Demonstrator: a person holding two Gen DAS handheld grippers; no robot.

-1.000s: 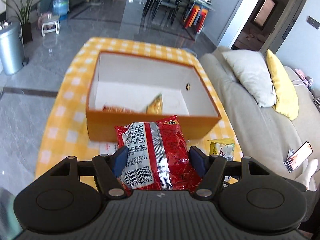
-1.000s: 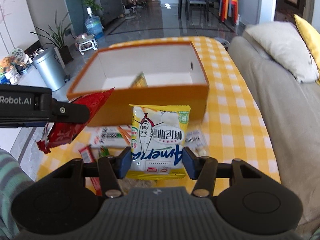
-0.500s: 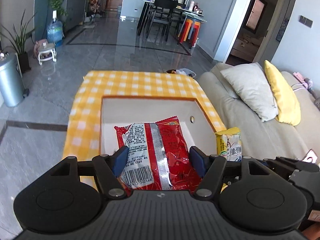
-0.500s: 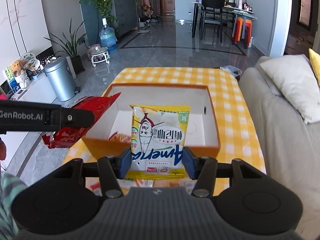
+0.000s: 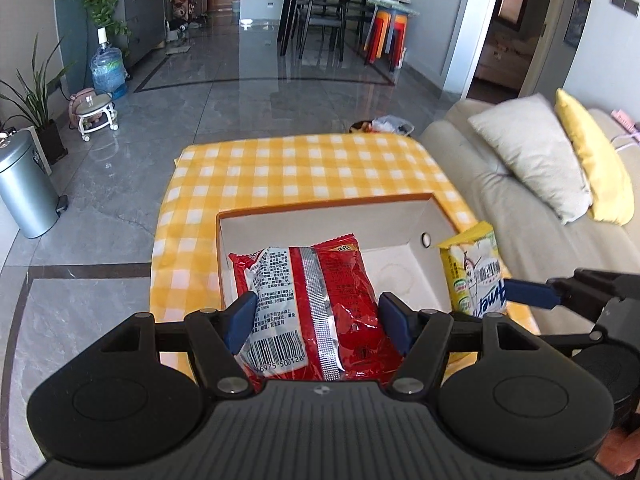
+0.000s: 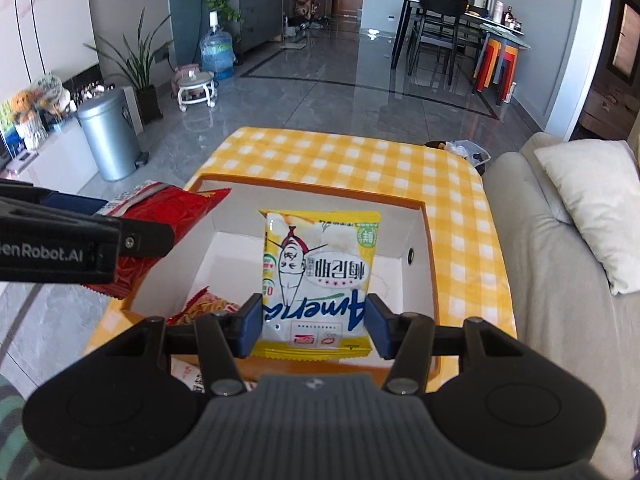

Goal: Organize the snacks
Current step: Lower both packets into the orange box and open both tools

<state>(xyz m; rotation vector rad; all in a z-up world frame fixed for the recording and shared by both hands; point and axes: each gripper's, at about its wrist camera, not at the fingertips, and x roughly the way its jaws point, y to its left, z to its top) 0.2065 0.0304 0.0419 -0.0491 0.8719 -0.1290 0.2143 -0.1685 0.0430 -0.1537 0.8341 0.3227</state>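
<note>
Left gripper [image 5: 316, 318] jaws clamp the red snack packet [image 5: 316, 304] above the orange box [image 6: 428, 232]; right gripper [image 6: 314, 324] jaws pinch the yellow chip bag [image 6: 320, 272] there too.

The red snack bag [image 5: 316, 304] has a silver seam and a barcode on its back, facing up. It hangs over the left part of the orange box [image 6: 430, 240], which is white inside and stands on the yellow checked cloth. The yellow snack bag [image 6: 318, 280] is upright, printed side seen, above the box middle. At 7 o'clock inside the box lies an orange packet [image 6: 204, 306].
</note>
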